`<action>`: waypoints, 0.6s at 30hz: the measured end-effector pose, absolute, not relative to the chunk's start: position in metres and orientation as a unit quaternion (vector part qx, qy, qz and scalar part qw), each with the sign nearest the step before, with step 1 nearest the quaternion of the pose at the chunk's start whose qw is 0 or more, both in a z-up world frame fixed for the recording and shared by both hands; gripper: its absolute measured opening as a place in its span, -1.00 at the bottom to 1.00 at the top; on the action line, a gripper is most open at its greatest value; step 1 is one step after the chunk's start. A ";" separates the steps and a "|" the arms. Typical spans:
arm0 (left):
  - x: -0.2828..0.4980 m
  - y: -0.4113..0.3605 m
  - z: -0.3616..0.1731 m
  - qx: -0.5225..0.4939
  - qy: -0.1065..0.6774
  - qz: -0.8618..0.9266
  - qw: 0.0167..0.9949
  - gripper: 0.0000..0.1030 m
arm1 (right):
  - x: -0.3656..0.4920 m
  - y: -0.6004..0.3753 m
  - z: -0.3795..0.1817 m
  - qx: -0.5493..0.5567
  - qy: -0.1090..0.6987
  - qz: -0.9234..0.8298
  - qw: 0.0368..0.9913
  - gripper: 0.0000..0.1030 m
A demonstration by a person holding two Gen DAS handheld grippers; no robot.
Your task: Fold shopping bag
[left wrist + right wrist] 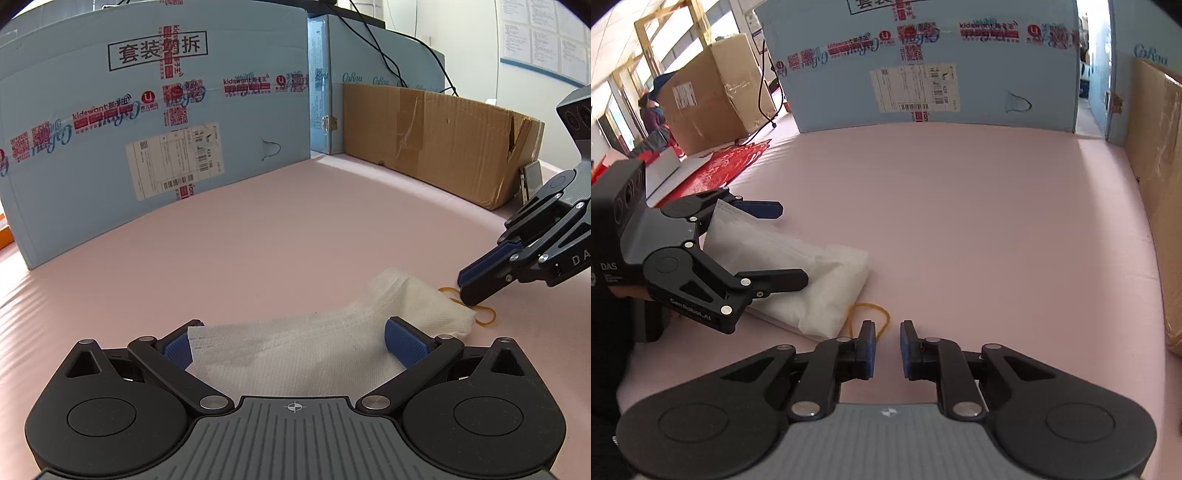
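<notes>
The white folded shopping bag [306,350] lay on the pink table [295,240], in front of the large blue box [155,122]. The left gripper [291,341] had its jaws spread wide around the bag's near end; whether the blue pads pressed on it I could not tell. The right gripper [887,345] stood a little open, with nothing between its pads, just beside the bag's far corner, over a yellow rubber band [868,315] lying there.
</notes>
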State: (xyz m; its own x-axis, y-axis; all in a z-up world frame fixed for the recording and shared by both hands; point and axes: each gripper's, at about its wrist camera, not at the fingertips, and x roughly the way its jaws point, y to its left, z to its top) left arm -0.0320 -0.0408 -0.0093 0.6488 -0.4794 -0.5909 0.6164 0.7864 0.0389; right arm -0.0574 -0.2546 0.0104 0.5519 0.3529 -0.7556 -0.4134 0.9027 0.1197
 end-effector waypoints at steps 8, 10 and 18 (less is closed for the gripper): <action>-0.031 -0.041 -0.010 0.117 0.290 -0.305 0.900 1.00 | -0.077 -0.228 0.011 -0.132 0.406 0.206 0.881 -0.94; -0.030 -0.041 -0.010 0.116 0.292 -0.305 0.899 1.00 | -0.078 -0.236 0.013 -0.110 0.411 0.208 0.881 -0.98; -0.031 -0.041 -0.010 0.116 0.292 -0.305 0.899 1.00 | -0.073 -0.279 0.011 0.099 0.440 0.208 0.868 -0.98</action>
State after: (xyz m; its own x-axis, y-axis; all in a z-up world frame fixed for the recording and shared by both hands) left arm -0.0311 -0.0409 -0.0096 0.6443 -0.4804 -0.5950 0.6152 0.7878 0.0301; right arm -0.0727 -0.2793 0.0113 0.5273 0.4476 -0.7223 -0.2737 0.8942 0.3543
